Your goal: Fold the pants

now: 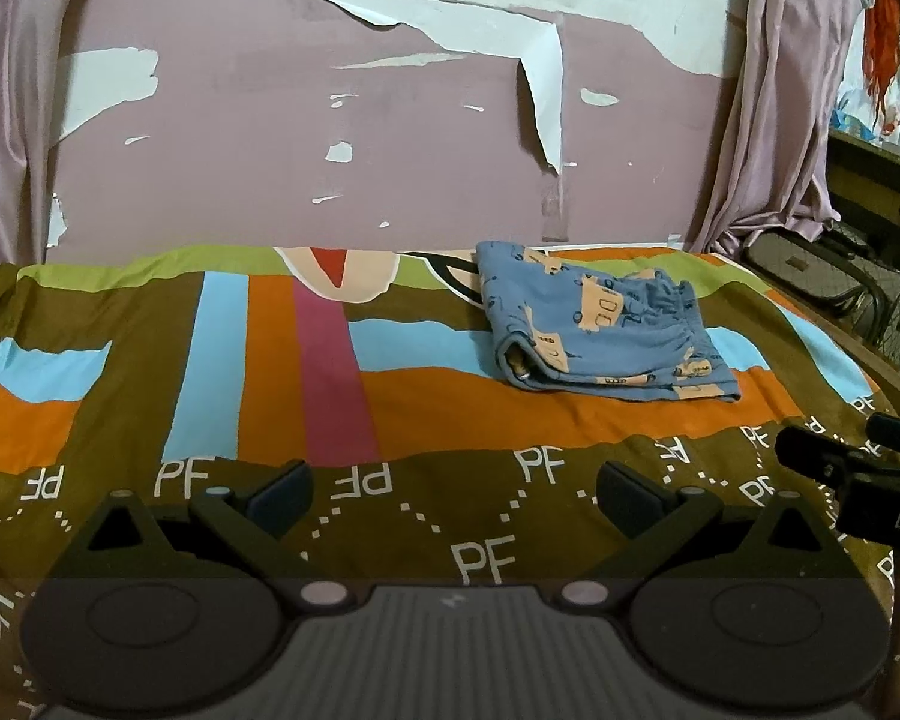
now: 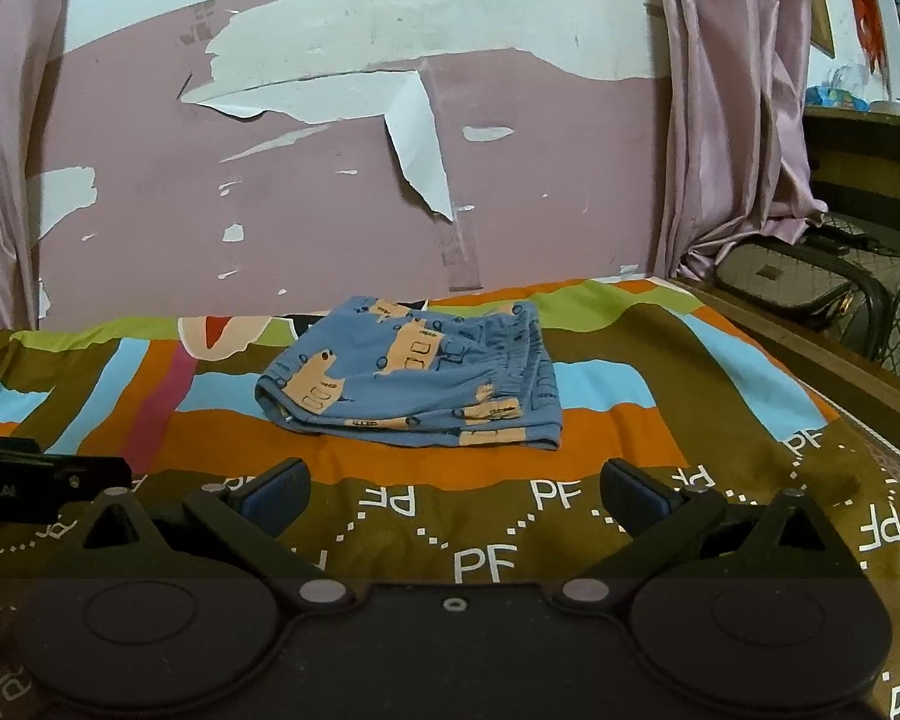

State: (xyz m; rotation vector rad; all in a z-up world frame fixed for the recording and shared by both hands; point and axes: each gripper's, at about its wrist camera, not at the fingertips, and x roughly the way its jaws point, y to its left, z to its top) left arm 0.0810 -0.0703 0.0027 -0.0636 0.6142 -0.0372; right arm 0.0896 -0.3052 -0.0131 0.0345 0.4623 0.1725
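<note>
The blue pants (image 1: 600,330) with peach vehicle prints lie folded into a compact rectangle on the bed, ahead and to the right in the left wrist view. From the right wrist they (image 2: 414,384) sit straight ahead, waistband to the right. My left gripper (image 1: 453,501) is open and empty over the brown part of the sheet, well short of the pants. Equally open and empty, my right gripper (image 2: 456,498) hovers just in front of them. The right gripper's tip (image 1: 840,462) shows at the left view's right edge, and the left gripper's body (image 2: 42,474) at the other view's left edge.
A colourful striped sheet (image 1: 330,360) printed with "PF" letters covers the bed. Behind it stands a pink wall (image 1: 330,150) with peeling paint, framed by pink curtains (image 2: 732,120). A patterned bag (image 2: 792,276) and a wire fan sit beyond the bed's wooden right edge.
</note>
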